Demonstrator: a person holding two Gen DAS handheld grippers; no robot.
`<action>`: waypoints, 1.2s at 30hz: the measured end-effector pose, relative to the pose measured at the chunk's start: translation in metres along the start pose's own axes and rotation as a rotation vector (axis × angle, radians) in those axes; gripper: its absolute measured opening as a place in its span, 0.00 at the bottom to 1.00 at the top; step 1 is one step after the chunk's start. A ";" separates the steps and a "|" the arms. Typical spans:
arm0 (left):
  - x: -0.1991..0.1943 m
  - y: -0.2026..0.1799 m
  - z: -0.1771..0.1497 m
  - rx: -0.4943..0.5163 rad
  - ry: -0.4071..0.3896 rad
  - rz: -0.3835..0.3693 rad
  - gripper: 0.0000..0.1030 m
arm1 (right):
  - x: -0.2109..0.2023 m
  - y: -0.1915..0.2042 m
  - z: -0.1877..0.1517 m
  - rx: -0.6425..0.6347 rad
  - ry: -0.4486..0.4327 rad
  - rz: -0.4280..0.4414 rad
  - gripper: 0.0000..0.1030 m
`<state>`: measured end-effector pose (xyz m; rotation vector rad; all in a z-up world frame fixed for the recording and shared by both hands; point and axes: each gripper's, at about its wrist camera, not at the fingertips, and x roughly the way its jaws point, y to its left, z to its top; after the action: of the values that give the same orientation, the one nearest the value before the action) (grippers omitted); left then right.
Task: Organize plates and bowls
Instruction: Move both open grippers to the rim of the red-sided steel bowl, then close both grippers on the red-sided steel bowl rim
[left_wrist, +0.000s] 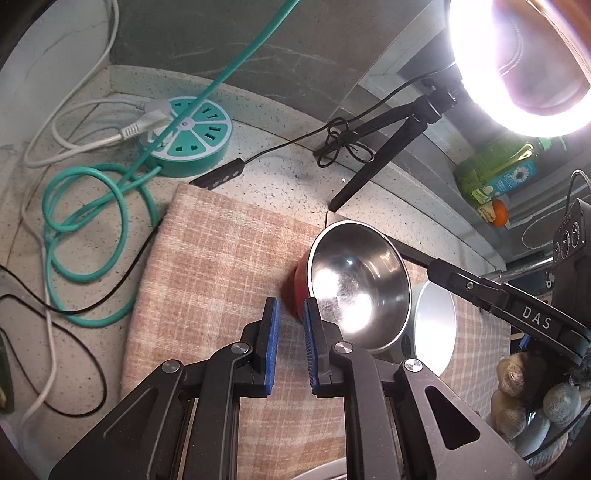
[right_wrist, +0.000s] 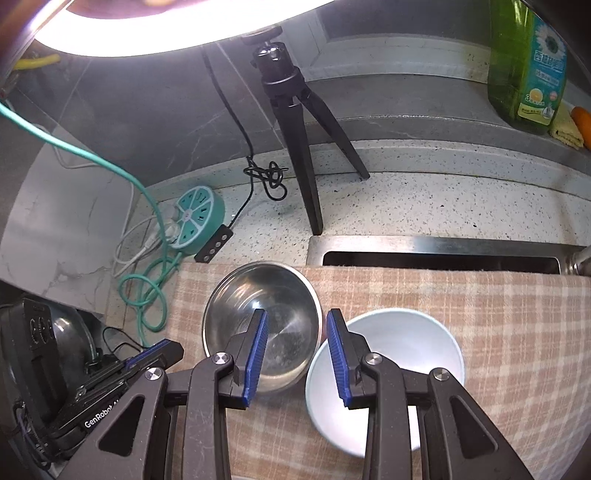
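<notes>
Steel bowl (right_wrist: 264, 326) straddled by parted right tongs (right_wrist: 297, 328).

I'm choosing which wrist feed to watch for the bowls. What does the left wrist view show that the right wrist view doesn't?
Left wrist only: the steel bowl's red outside and the left gripper's open jaws with nothing between them.

Right wrist only: the sink opening behind the cloth and the right gripper open over both bowls.

Both: steel bowl, white bowl, plaid cloth, teal power strip, tripod.

Steel bowl (right_wrist: 262, 328) touching white bowl (right_wrist: 388, 373)
</notes>
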<state>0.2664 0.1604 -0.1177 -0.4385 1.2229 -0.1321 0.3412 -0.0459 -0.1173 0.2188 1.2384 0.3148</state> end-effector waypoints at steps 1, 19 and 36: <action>0.003 0.000 0.002 -0.006 0.008 -0.006 0.11 | 0.003 0.000 0.002 -0.001 0.002 -0.005 0.29; 0.023 -0.008 0.011 0.013 0.036 -0.015 0.11 | 0.037 -0.001 0.015 -0.015 0.061 -0.032 0.18; 0.027 -0.013 0.007 0.020 0.017 0.008 0.07 | 0.042 0.002 0.012 -0.004 0.079 -0.039 0.08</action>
<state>0.2843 0.1414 -0.1340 -0.4158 1.2392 -0.1414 0.3649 -0.0295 -0.1503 0.1805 1.3182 0.2944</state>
